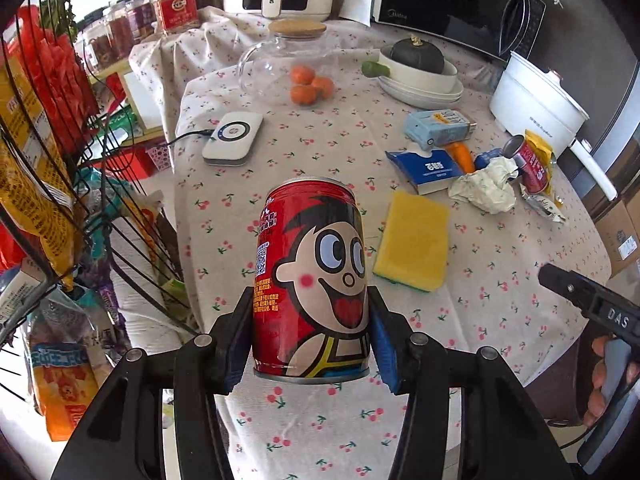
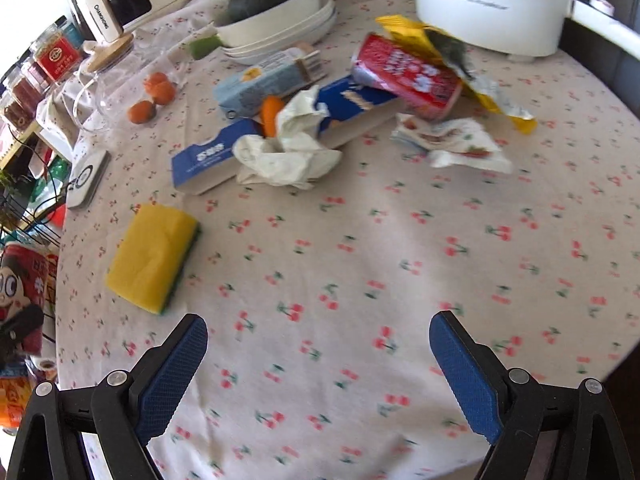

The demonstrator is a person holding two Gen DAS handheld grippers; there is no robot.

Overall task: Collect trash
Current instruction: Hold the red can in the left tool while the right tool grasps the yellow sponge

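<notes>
My left gripper (image 1: 310,328) is shut on a red drink can (image 1: 312,280) with a cartoon face, held upright above the near left part of the table; the same can (image 2: 24,284) shows at the left edge of the right wrist view. My right gripper (image 2: 318,332) stands open over bare cloth, nothing between its blue pads (image 2: 176,376). Further back lies a trash pile: a crumpled tissue (image 2: 288,152), a second red can (image 2: 408,76) on its side, a yellow wrapper (image 2: 444,48), a flattened printed wrapper (image 2: 452,144) and blue cartons (image 2: 204,160).
A yellow sponge (image 2: 154,256) lies left of my right gripper. White cooker (image 2: 492,4), stacked bowls with a squash (image 2: 276,20), glass jar (image 1: 292,64), oranges (image 1: 310,86) and a white charger (image 1: 234,140) stand behind. A wire rack (image 1: 60,160) of snack bags is beside the table's left edge.
</notes>
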